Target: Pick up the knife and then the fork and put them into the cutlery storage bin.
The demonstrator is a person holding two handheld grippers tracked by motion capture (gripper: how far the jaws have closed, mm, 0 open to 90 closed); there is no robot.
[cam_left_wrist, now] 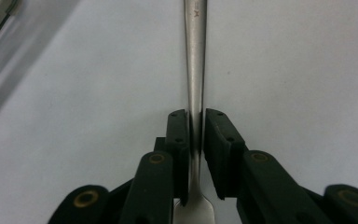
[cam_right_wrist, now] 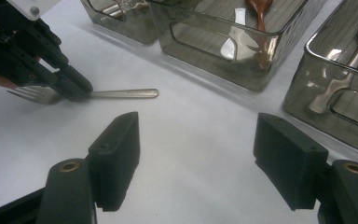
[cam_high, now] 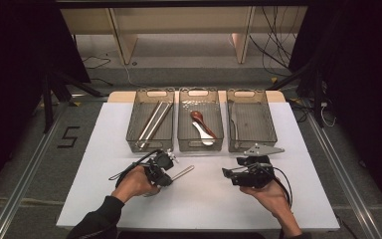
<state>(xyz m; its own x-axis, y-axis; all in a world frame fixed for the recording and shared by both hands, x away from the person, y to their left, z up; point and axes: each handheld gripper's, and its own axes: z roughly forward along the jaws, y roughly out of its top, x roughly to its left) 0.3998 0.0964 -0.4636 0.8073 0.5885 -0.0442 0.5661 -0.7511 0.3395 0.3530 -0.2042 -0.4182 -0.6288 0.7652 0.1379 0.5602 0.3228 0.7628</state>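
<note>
The left gripper (cam_left_wrist: 196,126) has its jaws drawn in tight around the handle of a fork (cam_left_wrist: 196,56), the pads flat against both sides of the thin steel shaft just above where it widens toward the tines. The fork lies flat on the white table (cam_high: 204,199), its handle running out past the fingertips and away across the bare surface. In the right gripper view the same grip shows from the side: the left gripper (cam_right_wrist: 77,89) comes down at a slant onto the fork (cam_right_wrist: 121,94), tines (cam_right_wrist: 30,94) sticking out behind the jaws and the rounded handle end pointing toward the bins. In the high view the left gripper (cam_high: 165,172) sits in front of the left bin (cam_high: 151,119), with the fork (cam_high: 183,172) angling up and to the right from it. The right gripper (cam_right_wrist: 196,158) has its jaws spread wide with nothing between them, hovering over bare table; in the high view it (cam_high: 229,174) is well apart from the fork, in front of the right bin (cam_high: 251,119). Three clear bins stand in a row at the far edge: the left one holds long metal sticks (cam_high: 154,122), the middle bin (cam_high: 200,124) holds spoons (cam_high: 201,127), and the right one holds a knife (cam_right_wrist: 340,74).
</note>
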